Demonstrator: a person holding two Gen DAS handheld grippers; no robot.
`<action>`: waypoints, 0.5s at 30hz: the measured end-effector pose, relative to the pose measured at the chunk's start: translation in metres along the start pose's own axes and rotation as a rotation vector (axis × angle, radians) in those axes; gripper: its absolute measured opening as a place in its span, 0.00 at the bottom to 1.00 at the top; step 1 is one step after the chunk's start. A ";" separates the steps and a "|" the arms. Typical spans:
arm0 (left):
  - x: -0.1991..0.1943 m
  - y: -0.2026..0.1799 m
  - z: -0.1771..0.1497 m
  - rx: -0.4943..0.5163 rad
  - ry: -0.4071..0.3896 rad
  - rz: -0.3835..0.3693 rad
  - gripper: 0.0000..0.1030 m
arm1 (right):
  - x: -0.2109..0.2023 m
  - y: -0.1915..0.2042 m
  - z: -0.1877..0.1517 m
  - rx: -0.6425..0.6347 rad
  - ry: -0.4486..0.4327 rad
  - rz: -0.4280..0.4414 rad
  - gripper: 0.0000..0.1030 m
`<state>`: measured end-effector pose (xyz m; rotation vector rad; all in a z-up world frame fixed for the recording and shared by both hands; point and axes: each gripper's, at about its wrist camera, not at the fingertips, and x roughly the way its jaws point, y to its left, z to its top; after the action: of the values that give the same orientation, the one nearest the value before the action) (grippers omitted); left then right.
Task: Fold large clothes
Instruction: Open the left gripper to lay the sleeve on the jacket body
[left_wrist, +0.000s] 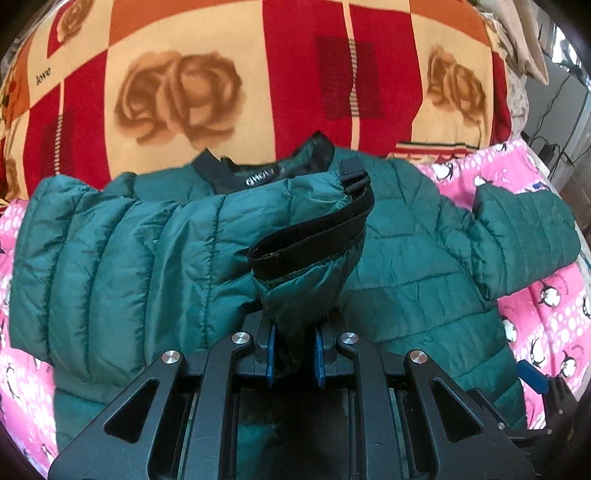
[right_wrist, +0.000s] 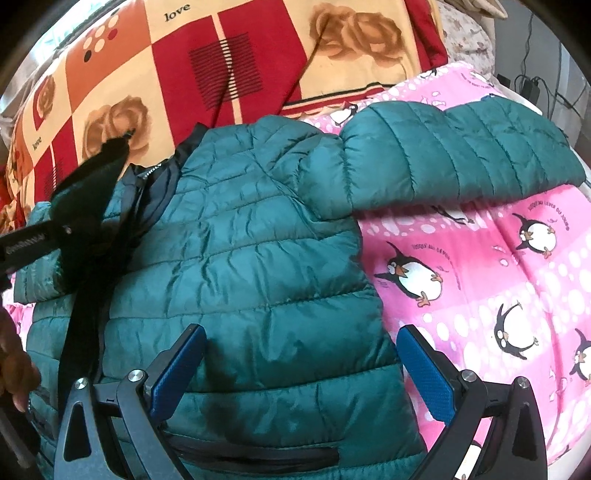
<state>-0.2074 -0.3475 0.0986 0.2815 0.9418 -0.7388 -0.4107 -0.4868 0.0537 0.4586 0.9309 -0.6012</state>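
A dark green puffer jacket (left_wrist: 406, 266) (right_wrist: 240, 258) lies face down on a pink penguin blanket, its black collar (left_wrist: 258, 170) at the far side. My left gripper (left_wrist: 295, 328) is shut on the end of one sleeve (left_wrist: 147, 251), which is drawn across the jacket's back; the black cuff band (left_wrist: 314, 236) stands up above the blue pads. The other sleeve (right_wrist: 461, 162) (left_wrist: 524, 236) lies stretched out to the right. My right gripper (right_wrist: 303, 336) hovers open over the jacket's lower right part, nothing between its fingers (right_wrist: 424, 369).
The pink penguin blanket (right_wrist: 480, 277) (left_wrist: 546, 317) covers the bed around the jacket. A red, orange and cream rose-pattern blanket (left_wrist: 258, 74) (right_wrist: 184, 74) lies behind. Cables and a charger (right_wrist: 532, 85) sit at the far right. A hand (right_wrist: 14, 369) shows at the left edge.
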 end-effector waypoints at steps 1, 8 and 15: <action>0.004 -0.001 -0.001 0.000 0.008 -0.001 0.14 | 0.001 -0.001 0.000 0.002 0.003 0.002 1.00; 0.018 0.001 -0.006 -0.028 0.060 -0.073 0.36 | 0.008 -0.009 -0.002 0.059 0.031 0.055 1.00; -0.007 0.014 -0.005 -0.076 0.058 -0.208 0.66 | 0.005 -0.010 -0.002 0.080 0.041 0.065 1.00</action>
<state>-0.2033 -0.3317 0.1005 0.1396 1.0622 -0.8871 -0.4162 -0.4942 0.0478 0.5733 0.9300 -0.5731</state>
